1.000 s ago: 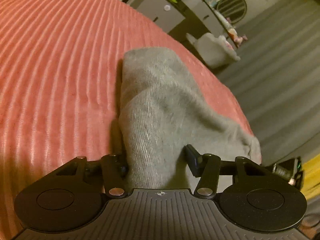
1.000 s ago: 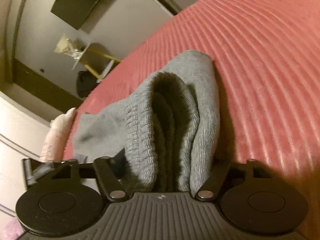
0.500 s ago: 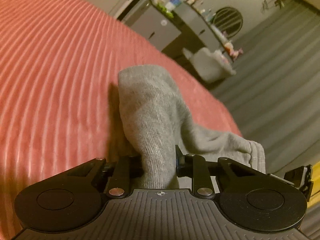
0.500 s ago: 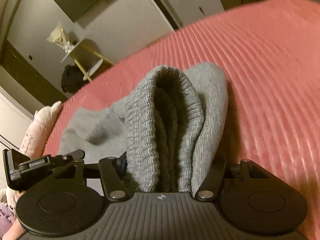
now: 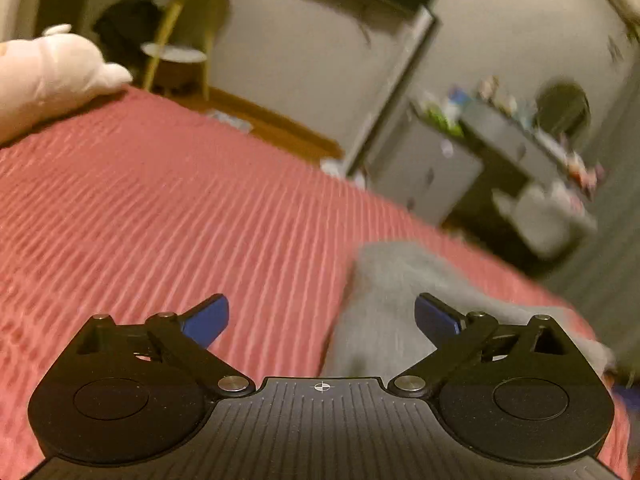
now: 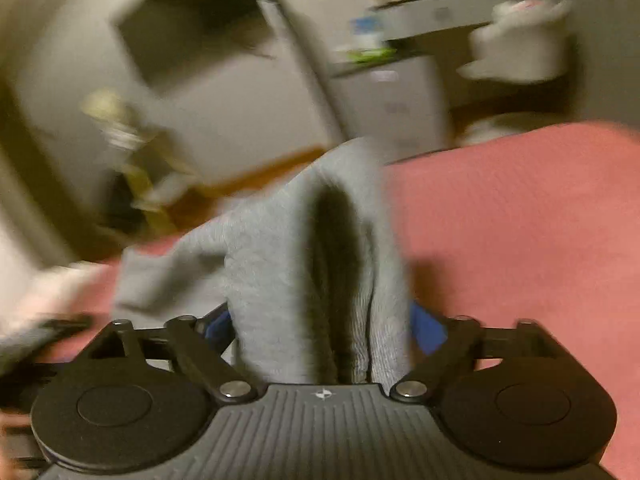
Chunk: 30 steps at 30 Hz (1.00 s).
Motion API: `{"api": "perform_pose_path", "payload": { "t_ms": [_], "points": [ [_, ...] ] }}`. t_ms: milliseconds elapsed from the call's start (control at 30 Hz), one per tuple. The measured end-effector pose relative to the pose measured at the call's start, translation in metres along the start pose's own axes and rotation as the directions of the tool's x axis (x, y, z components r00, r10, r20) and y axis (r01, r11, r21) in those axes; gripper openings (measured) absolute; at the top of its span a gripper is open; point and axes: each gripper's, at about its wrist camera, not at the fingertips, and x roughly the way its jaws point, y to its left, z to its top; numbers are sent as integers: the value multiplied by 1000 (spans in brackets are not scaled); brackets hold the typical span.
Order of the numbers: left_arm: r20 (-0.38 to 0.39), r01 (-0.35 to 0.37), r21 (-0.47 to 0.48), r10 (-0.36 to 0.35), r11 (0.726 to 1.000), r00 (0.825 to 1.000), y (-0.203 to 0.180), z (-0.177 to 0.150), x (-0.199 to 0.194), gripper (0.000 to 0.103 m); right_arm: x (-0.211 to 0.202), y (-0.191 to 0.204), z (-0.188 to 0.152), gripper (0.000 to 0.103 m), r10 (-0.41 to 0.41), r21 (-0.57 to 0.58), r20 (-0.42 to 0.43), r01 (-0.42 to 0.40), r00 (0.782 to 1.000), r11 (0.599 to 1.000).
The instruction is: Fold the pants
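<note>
- Left wrist view: left gripper, lower centre of frame, fingers spread wide with blue pads bare and nothing between them.
- Grey pants, blurred, in the lower right of frame, lying on the red ribbed bedspread; the cloth passes under the right-hand finger, contact not discernible.
- Bedspread fills the left and middle of frame.
- Pale plush toy, upper left, resting on the bedspread's far edge.
- Yellow-legged side table, top of frame, just right of the toy.
- Grey cabinet with cluttered shelves, upper right, blurred.
- Right wrist view: right gripper, lower centre, fingers pressed in on a thick bunch of the pants, blue pads showing at either side of the cloth.
- Pants rise in a folded hump from the fingers to mid-frame, a dark hollow between the layers; a looser flap trails to the left.
- Bedspread occupies the right half of frame.
- Grey cabinet, top centre; background heavily blurred.
</note>
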Motion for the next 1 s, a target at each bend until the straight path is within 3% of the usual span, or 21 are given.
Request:
{"api": "perform_pose_path", "payload": {
  "t_ms": [100,200,267,333,433,533,600,667,800,1000],
  "points": [
    [-81,22,-19,-23,1000,996,5,-31,5,101,-7,9,-18,98,-11,-77,49,15,999,997],
    [-193,-34,70,47,997,980,-2,-74,25,101,10,15,-53,98,-68,-144,-24,64,997,987],
    [-132,-77,202,105,976,986,-10,-93,23,102,35,22,-80,99,-188,-248,-116,155,975,956],
    [-116,-109,267,145,958,983,-18,-92,15,102,34,15,-97,99,-150,-210,-68,133,986,969],
    [-61,-107,261,127,959,990,-29,-89,-2,100,19,11,-96,99,-135,-144,-65,125,989,982],
    [-98,-94,243,121,966,988,-33,-106,-9,101,-5,9,-102,99,-89,-76,-35,86,995,993],
    [-121,-119,216,147,969,982,-31,-108,-2,103,-7,10,-112,99,-117,-97,-39,113,992,989],
    [-124,-122,204,150,971,981,-26,-107,3,103,7,10,-121,99,-171,-145,-110,155,979,977],
    [-91,-161,219,185,962,979,-22,-112,-9,103,3,-1,-136,99,-130,-66,-92,124,987,990],
    [-63,-163,224,181,961,982,-27,-120,-26,103,-11,18,-143,99,-211,-121,-113,197,971,973]
  ]
}}
